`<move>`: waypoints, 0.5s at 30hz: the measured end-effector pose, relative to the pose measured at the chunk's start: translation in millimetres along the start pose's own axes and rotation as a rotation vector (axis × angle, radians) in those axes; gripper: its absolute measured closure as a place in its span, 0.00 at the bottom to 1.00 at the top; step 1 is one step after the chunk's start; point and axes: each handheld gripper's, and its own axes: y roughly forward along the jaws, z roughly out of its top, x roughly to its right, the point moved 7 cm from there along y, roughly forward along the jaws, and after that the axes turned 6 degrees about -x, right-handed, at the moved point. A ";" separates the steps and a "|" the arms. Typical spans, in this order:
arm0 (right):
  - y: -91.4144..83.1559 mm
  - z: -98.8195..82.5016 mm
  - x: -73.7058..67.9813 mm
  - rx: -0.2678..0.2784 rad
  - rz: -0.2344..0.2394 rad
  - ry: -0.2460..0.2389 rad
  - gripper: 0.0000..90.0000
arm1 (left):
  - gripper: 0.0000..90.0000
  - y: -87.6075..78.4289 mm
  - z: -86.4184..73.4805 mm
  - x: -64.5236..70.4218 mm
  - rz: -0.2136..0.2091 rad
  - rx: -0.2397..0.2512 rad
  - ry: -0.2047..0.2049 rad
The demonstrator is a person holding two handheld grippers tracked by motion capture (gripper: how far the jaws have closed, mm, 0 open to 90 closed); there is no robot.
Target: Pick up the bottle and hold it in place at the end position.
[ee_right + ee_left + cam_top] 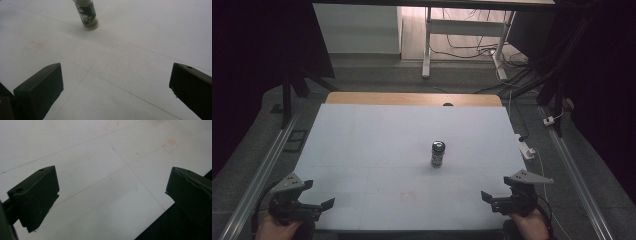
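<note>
A small spice jar stands upright on the white counter, a little right of its middle, long axis vertical. It has a dark cap, a clear body with greenish-brown contents, and a dark label.

From the jar, the right gripper sits at the near right corner of the counter, the left gripper at the near left corner. Judging from the high view, the right gripper is the nearer of the two, so a reach would most likely come from that side. In the right gripper view the jar lies ahead and to the left of the line between the jaws, so that gripper would have to swing toward the jar as well as move forward.

Both grippers are spread wide with nothing between the jaws; under each lies bare counter. The left gripper points at the counter's near edge, away from the jar.

The jar's label carries white and green print, too small and blurred to read; no brand can be made out.
</note>
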 end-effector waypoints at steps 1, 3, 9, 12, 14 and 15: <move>0.6 -0.2 0.0 -0.005 0.001 -0.002 0.00 | 0.00 -0.3 -0.1 -0.3 -0.005 0.000 -0.004; 1.0 -0.2 -0.2 -0.009 0.005 0.000 0.00 | 0.00 -0.2 -0.2 -0.9 -0.008 -0.002 -0.008; 2.3 -0.8 -0.6 -0.024 0.013 -0.003 0.00 | 0.00 1.7 0.1 0.0 -0.004 -0.015 -0.001; 2.9 -0.6 -1.7 -0.027 0.019 -0.007 0.00 | 0.00 2.0 -0.2 -0.1 0.000 -0.020 -0.005; 3.1 -0.7 -1.9 -0.031 0.020 -0.014 0.00 | 0.00 2.1 -0.4 -0.1 0.000 -0.021 -0.005; 3.3 -0.7 -2.0 -0.031 0.021 -0.015 0.00 | 0.00 2.1 -0.4 0.0 0.001 -0.022 -0.005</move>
